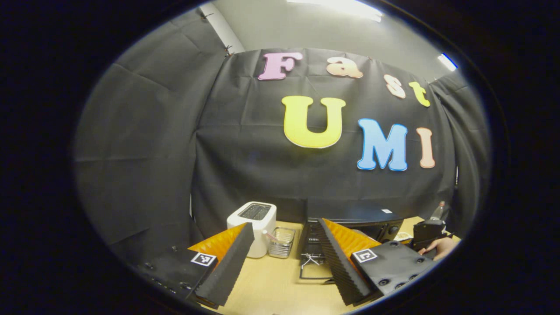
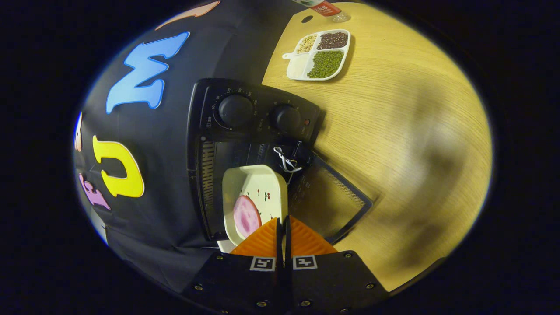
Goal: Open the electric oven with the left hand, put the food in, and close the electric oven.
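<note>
In the right gripper view, the black electric oven (image 2: 245,113) has two knobs, and its mesh-glass door (image 2: 328,197) hangs open. My right gripper (image 2: 282,221) is shut on the rim of a cream plate (image 2: 258,188) carrying a pink slice of ham (image 2: 246,215). The plate sits at the oven's opening; how deep it reaches is unclear. In the left gripper view, my left gripper (image 1: 285,223) stands open and holds nothing, in front of the oven (image 1: 350,214) and above its lowered door (image 1: 313,267). The right gripper (image 1: 428,232) and the hand (image 1: 442,247) holding it show beside the oven.
A white toaster (image 1: 253,227) and a small clear container (image 1: 281,242) stand left of the oven on the wooden table (image 1: 271,284). A divided white tray of beans (image 2: 319,54) and a bottle (image 2: 323,6) lie past the oven. A white cord (image 2: 286,162) hangs at the door's hinge side.
</note>
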The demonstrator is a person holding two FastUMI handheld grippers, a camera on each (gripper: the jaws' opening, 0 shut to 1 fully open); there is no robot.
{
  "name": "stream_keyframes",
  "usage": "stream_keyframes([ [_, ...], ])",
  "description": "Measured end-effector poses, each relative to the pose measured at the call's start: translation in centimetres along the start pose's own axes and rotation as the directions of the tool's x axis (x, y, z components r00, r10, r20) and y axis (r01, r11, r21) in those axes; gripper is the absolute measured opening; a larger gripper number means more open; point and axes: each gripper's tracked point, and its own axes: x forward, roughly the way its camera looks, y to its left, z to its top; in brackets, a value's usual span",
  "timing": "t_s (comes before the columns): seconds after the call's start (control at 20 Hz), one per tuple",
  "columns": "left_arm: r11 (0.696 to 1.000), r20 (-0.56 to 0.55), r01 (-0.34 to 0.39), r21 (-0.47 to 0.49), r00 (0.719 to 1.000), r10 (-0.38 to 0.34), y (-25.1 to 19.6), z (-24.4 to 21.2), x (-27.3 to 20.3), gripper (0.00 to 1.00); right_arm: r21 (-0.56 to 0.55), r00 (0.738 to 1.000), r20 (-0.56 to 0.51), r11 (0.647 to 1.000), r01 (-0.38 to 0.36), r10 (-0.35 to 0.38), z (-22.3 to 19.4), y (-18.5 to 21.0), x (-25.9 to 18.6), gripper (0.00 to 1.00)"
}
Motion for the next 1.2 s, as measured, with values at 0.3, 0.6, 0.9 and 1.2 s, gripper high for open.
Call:
stream_keyframes([
  [0.3,0.999,-0.038,-0.029,0.020,0.999,0.030,2.0,-1.4,0.7,0.97,0.094,0.997,0.068,0.995,-0.036,0.030,-2.1,1.5,3.0,0.01],
  [0.6,0.997,-0.044,-0.064,0.038,0.997,0.065,3.5,-1.4,0.8,1.00,0.112,0.991,0.128,0.993,-0.046,0.032,-1.5,3.1,5.2,0.03],
  [0.9,0.997,-0.028,-0.068,0.036,0.997,0.069,3.1,-1.0,0.0,0.97,0.042,0.988,0.099,0.992,-0.122,0.117,-2.7,4.8,3.7,0.29],
  [1.2,0.999,-0.012,-0.036,0.026,0.999,0.037,0.4,-0.4,-1.1,0.97,-0.247,0.984,0.078,0.959,-0.138,0.161,-3.3,5.1,-1.6,0.97],
])
